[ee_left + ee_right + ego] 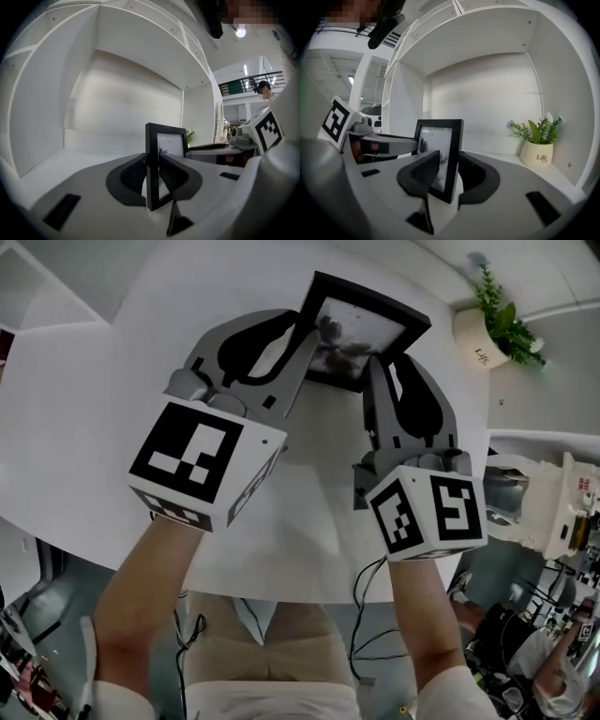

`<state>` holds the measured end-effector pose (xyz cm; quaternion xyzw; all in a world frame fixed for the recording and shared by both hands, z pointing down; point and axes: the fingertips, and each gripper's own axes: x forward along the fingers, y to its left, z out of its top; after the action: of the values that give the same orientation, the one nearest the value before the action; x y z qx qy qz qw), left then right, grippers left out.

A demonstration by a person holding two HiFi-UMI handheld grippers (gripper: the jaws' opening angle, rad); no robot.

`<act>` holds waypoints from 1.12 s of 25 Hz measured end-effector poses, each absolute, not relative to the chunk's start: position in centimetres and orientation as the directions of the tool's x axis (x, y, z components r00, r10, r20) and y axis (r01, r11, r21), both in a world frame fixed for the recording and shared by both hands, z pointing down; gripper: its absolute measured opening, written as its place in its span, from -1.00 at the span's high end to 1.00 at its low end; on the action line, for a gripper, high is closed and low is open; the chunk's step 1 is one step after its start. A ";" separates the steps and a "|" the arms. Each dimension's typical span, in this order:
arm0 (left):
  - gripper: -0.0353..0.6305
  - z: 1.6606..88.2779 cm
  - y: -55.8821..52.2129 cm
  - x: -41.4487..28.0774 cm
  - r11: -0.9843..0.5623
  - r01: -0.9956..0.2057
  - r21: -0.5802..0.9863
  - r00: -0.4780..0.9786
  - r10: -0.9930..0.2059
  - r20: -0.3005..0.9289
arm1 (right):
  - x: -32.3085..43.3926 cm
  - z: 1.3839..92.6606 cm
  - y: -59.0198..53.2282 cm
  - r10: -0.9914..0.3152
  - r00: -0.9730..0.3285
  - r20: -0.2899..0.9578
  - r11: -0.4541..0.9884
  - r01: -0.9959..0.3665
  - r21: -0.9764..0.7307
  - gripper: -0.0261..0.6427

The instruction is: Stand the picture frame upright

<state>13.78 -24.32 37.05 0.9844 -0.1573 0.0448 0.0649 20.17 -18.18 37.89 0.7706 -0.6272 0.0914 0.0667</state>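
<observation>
As the left hand-held gripper [298,338] and right hand-held gripper [382,371] clamped the picture frame [361,329] by its sides, near-upright at 12 o'clock on the table [187,324], the standing-up step seemed underway, next calling for seating its base before release.

Potted plant [497,326] right of picture frame [361,326], open tabletop [112,399] left

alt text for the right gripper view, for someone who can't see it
The right gripper clamps its jaws on one side edge of a black picture frame, held upright in a white shelf alcove. A small potted plant stands to the right; the left gripper holds the frame's far side.
</observation>
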 end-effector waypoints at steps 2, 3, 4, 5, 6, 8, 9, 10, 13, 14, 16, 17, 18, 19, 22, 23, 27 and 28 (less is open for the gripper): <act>0.63 37.1 -24.8 14.6 -0.944 -0.317 0.096 0.946 -0.307 0.102 | 20.9 37.7 -18.7 -0.958 0.190 0.214 -0.192 -0.981 0.009 0.53; 0.63 37.0 -25.0 15.0 -0.944 -0.318 0.084 0.946 -0.309 0.101 | 21.3 37.5 -18.9 -0.960 0.187 0.208 -0.187 -0.982 0.017 0.53; 0.63 36.9 -25.3 15.4 -0.944 -0.321 0.072 0.944 -0.314 0.099 | 21.7 37.4 -19.2 -0.963 0.184 0.199 -0.183 -0.983 0.023 0.53; 0.63 36.8 -25.6 15.7 -0.943 -0.326 0.061 0.942 -0.320 0.098 | 22.0 37.2 -19.5 -0.965 0.181 0.189 -0.179 -0.983 0.029 0.53; 0.63 36.7 -25.9 16.0 -0.942 -0.333 0.052 0.940 -0.327 0.097 | 22.2 37.1 -19.8 -0.967 0.179 0.179 -0.175 -0.984 0.034 0.54; 0.63 36.7 -26.5 16.4 -0.938 -0.345 0.036 0.935 -0.340 0.096 | 22.6 37.0 -20.3 -0.971 0.171 0.165 -0.166 -0.985 0.043 0.55; 0.63 36.8 -26.7 16.6 -0.937 -0.349 0.027 0.934 -0.345 0.098 | 22.8 37.0 -20.6 -0.974 0.165 0.158 -0.160 -0.986 0.044 0.55; 0.63 36.8 -27.0 16.8 -0.936 -0.351 0.022 0.933 -0.347 0.098 | 22.9 36.9 -20.9 -0.976 0.159 0.150 -0.153 -0.987 0.046 0.55; 0.63 36.3 -28.0 17.3 -0.930 -0.367 0.027 0.928 -0.364 0.081 | 23.7 36.6 -22.1 -0.982 0.140 0.127 -0.133 -0.989 0.059 0.57; 0.63 36.0 -28.4 17.5 -0.927 -0.374 0.020 0.926 -0.371 0.074 | 24.0 36.5 -22.5 -0.983 0.135 0.123 -0.128 -0.990 0.059 0.57; 0.63 35.5 -28.8 18.0 -0.926 -0.377 -0.003 0.924 -0.377 0.068 | 24.9 36.2 -23.3 -0.985 0.129 0.115 -0.123 -0.991 0.052 0.57; 0.63 35.4 -28.9 18.4 -0.927 -0.375 -0.017 0.925 -0.375 0.069 | 25.4 36.1 -23.7 -0.985 0.129 0.111 -0.123 -0.991 0.053 0.57; 0.63 35.4 -29.0 18.7 -0.929 -0.370 -0.034 0.926 -0.371 0.073 | 26.0 36.0 -24.0 -0.986 0.131 0.108 -0.125 -0.990 0.060 0.57; 0.63 35.6 -29.1 19.2 -0.931 -0.362 -0.048 0.927 -0.365 0.080 | 26.5 35.9 -24.4 -0.985 0.135 0.106 -0.128 -0.989 0.070 0.57; 0.63 36.3 -29.6 20.4 -0.938 -0.344 -0.048 0.932 -0.347 0.103 | 27.9 36.3 -25.0 -0.983 0.147 0.109 -0.139 -0.987 0.076 0.60; 0.63 36.6 -29.8 20.8 -0.938 -0.344 -0.043 0.932 -0.347 0.110 | 28.2 36.4 -25.1 -0.983 0.149 0.111 -0.142 -0.987 0.069 0.60; 0.63 37.0 -30.8 21.7 -0.933 -0.357 -0.046 0.925 -0.360 0.123 | 28.8 37.1 -25.7 -0.983 0.144 0.114 -0.137 -0.988 0.064 0.56; 0.63 37.0 -31.1 22.0 -0.932 -0.357 -0.057 0.924 -0.362 0.124 | 28.9 37.1 -25.9 -0.983 0.142 0.114 -0.136 -0.989 0.064 0.56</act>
<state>21.96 -31.09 37.00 0.9807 -0.1833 0.0662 -0.0169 28.93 -25.92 37.13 0.7532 -0.6545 0.0219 0.0616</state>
